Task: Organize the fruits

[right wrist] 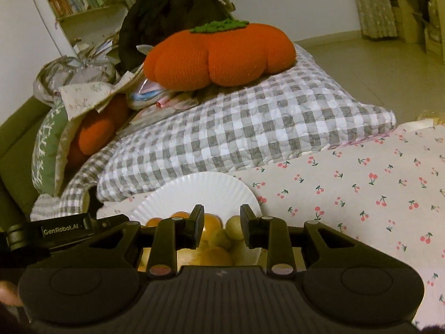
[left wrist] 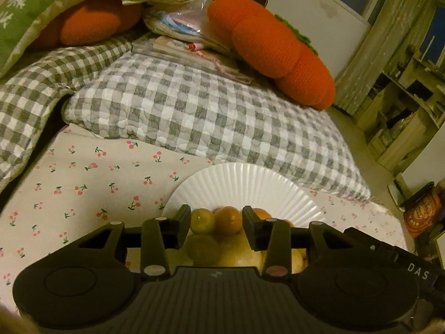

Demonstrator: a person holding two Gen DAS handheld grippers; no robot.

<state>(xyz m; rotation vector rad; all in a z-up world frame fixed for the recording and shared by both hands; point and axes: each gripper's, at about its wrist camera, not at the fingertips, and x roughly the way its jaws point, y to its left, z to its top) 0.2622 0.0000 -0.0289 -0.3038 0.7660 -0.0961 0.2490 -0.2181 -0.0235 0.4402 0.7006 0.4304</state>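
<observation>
A white fluted plate (left wrist: 244, 183) lies on the cherry-print sheet (left wrist: 83, 183) and holds a pile of fruit. In the left wrist view a green fruit (left wrist: 203, 220), an orange one (left wrist: 228, 221) and a large yellow one (left wrist: 242, 254) show between the fingers. My left gripper (left wrist: 217, 224) hovers over the pile, open, its pads clear of the fruit. In the right wrist view the plate (right wrist: 200, 192) carries an orange fruit (right wrist: 212, 222) and pale green ones (right wrist: 235, 226). My right gripper (right wrist: 222, 226) hangs over them with a narrower gap and nothing pinched.
A grey checked quilt (left wrist: 194, 105) is bunched just behind the plate. Orange pumpkin cushions (left wrist: 272, 47) (right wrist: 219, 53) and a green pillow (left wrist: 25, 19) sit on and beside it. The left gripper's body (right wrist: 64, 229) is close on the right gripper's left. The sheet (right wrist: 361, 194) extends to the right.
</observation>
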